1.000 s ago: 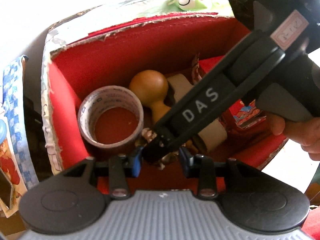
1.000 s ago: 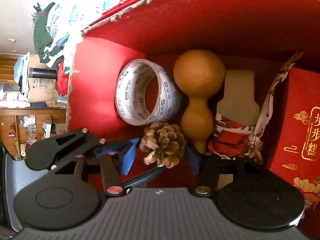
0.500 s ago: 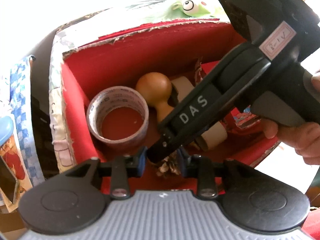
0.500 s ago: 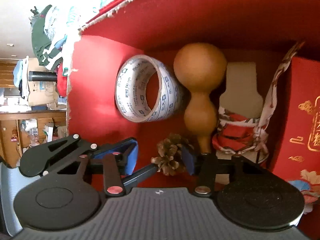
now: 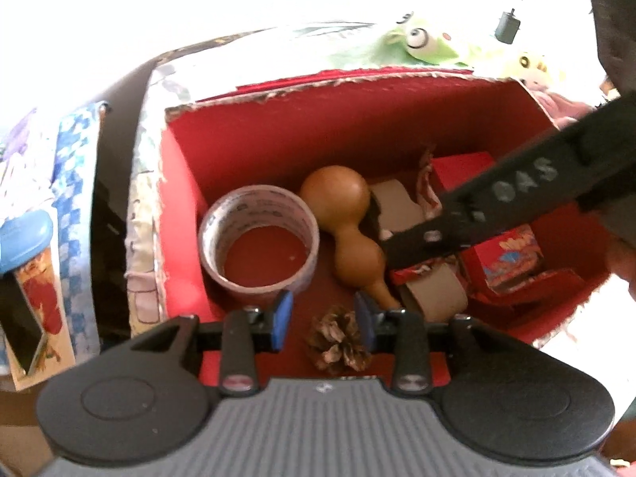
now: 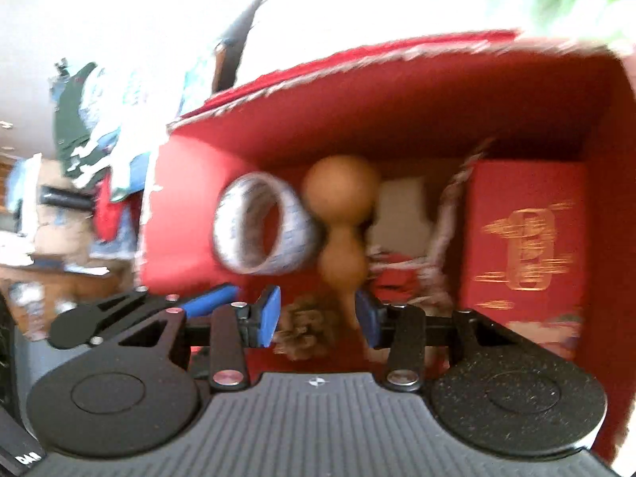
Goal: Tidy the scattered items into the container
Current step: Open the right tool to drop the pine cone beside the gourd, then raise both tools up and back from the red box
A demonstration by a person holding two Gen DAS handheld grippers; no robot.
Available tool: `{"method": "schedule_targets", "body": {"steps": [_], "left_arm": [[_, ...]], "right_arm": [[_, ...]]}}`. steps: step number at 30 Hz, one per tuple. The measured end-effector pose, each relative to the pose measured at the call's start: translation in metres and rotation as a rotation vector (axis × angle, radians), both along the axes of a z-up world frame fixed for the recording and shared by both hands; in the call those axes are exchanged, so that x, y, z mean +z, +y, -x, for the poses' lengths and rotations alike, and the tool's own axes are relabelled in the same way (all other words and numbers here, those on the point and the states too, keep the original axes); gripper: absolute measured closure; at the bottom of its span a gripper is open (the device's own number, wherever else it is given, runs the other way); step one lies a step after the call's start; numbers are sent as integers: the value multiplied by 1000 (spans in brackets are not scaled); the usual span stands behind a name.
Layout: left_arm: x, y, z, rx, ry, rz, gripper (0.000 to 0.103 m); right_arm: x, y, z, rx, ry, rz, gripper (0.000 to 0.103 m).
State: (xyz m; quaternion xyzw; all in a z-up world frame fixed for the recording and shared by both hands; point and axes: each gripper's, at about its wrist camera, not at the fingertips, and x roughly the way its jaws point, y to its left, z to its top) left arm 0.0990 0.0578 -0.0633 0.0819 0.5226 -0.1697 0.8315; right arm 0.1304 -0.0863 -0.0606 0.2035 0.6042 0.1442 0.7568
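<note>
My left gripper [image 5: 322, 320] is matte black with blue pads on its fingers [image 5: 283, 320], round black discs at either side, silver screw heads on the linkage bars and a ribbed grey base. My right gripper [image 6: 317, 320] matches it: blue pads, speckled black discs, grey ribbing. Its black arm carries white letters "DAS". A sliver of skin shows at the edge.

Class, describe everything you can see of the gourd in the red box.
The gourd is smooth, tan-brown and looks dried or wooden. It has a large round bulb, a narrow waist, a smaller bulb and a thin stem tip. It lies on its side on the floor of the red box, beside the tape roll, stem toward the pine cone. Neither tool holds it.
</note>
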Motion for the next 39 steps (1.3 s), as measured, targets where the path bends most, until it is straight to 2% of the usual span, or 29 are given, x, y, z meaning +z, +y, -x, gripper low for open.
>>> {"method": "schedule_targets", "body": {"steps": [4,11,13,21,28,30,32,35,39], "left_arm": [[0,-5,-1,70,-7,-34,60],[3,-16,6,159,-47,-65,42],[5,-18,9,184,-75,-86,39],[13,-13,16,278,-121,-127,38],[24,-17,29,305,-175,-144,26],[27,-18,31,316,-186,-150,20],[30,-18,33,327,-199,-143,9],[35,-19,37,332,-213,-131,4],[37,-20,40,335,-214,-131,3]], "right_arm": [[3,-8,12,-48,-19,64,58],[6,-16,31,-122,-75,201,58],[6,-19,36,-145,-76,205,58],[8,-22,48,-161,-94,237,58],[16,-16,59,-166,-142,277,58],[17,-17,60,-171,-149,280,58],[19,-19,64,-175,-154,284,58],[21,-19,68,-177,-168,295,58],[23,-21,74,-184,-175,294,58]]}}
